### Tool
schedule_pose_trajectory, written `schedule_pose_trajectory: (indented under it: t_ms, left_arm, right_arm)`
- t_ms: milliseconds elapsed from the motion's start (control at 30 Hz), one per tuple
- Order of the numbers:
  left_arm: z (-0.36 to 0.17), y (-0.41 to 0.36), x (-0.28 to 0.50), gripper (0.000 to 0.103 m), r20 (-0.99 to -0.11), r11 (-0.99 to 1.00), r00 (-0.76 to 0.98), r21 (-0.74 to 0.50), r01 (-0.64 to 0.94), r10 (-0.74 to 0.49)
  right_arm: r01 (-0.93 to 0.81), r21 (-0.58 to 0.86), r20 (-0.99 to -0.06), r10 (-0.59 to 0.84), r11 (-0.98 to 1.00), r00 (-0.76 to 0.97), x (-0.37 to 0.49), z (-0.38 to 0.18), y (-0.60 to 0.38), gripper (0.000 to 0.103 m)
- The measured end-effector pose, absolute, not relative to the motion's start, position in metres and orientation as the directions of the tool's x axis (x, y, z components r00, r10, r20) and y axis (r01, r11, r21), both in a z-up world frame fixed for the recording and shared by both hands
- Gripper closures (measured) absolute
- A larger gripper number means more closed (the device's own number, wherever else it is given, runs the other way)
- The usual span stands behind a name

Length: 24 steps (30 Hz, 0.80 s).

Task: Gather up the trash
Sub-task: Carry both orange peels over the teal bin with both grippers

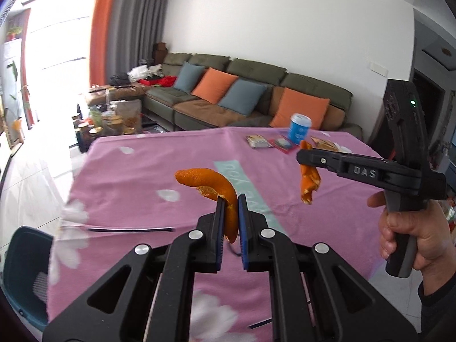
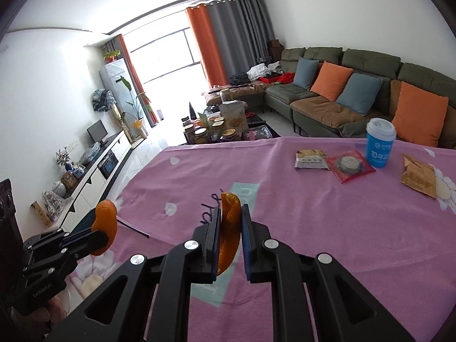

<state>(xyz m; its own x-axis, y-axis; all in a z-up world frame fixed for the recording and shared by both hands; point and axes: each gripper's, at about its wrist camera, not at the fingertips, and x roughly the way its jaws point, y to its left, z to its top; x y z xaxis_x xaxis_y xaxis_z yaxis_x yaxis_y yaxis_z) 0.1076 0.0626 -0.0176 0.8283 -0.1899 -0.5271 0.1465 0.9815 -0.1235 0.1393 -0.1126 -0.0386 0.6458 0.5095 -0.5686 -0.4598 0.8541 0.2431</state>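
Both grippers were up in the air over the bench [image 2: 327,228], which had a pink flowery cloth on it; the left gripper [image 1: 230,199] had its jaws pinched narrow on a curved orange peel [image 1: 212,183], the long end of it curling off to the left past the fingertips; the right gripper [image 2: 231,209] was doing the same thing, jaws squeezed onto a second orange peel [image 2: 229,233] that hung down between the blue pads; from the left wrist view that second peel dangled off the tip of the right gripper, well clear of the cloth; both peels were held off the bench, not touching it or each other. The rest of the litter sat at the far side of the bench: a blue paper cup [image 2: 380,146] standing upright, a red wrapper [image 2: 349,166] just beside it on the left, a silver snack packet [image 2: 310,159] next to that and touching or nearly touching it, and a brown torn packet [image 2: 419,179] off to the right; nothing lay between the grippers and that pile, only open cloth. Off the near left corner, below the bench edge, there was a dark teal bin [image 1: 25,273], partly hidden by the cloth hanging down. Behind it all was a green sofa [image 2: 370,85] with orange and blue cushions, and a cluttered coffee table [image 2: 225,131] over by the window.
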Motion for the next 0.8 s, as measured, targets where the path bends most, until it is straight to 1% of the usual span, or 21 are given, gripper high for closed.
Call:
schedule_pose_trajectory:
  t_ms: [400, 600, 800]
  left_arm:
    - [-0.002, 0.162, 0.055, 0.094, -0.496, 0.99, 0.868, -0.107, -0.097, 0.031]
    - [0.003, 0.217, 0.025, 0.094, -0.486, 0.968, 0.859, -0.097, -0.233, 0.158]
    - [0.004, 0.267, -0.006, 0.094, -0.487, 0.936, 0.834, -0.087, -0.34, 0.258]
  right_arm:
    - [-0.653, 0.171, -0.564, 0.616, 0.738, 0.549, 0.102, -0.016, -0.011, 0.091]
    - [-0.728, 0.146, -0.578, 0.655, 0.669, 0.486, 0.093, -0.014, 0.039, 0.091]
    - [-0.793, 0.136, -0.594, 0.69, 0.593, 0.414, 0.09, -0.012, 0.093, 0.091]
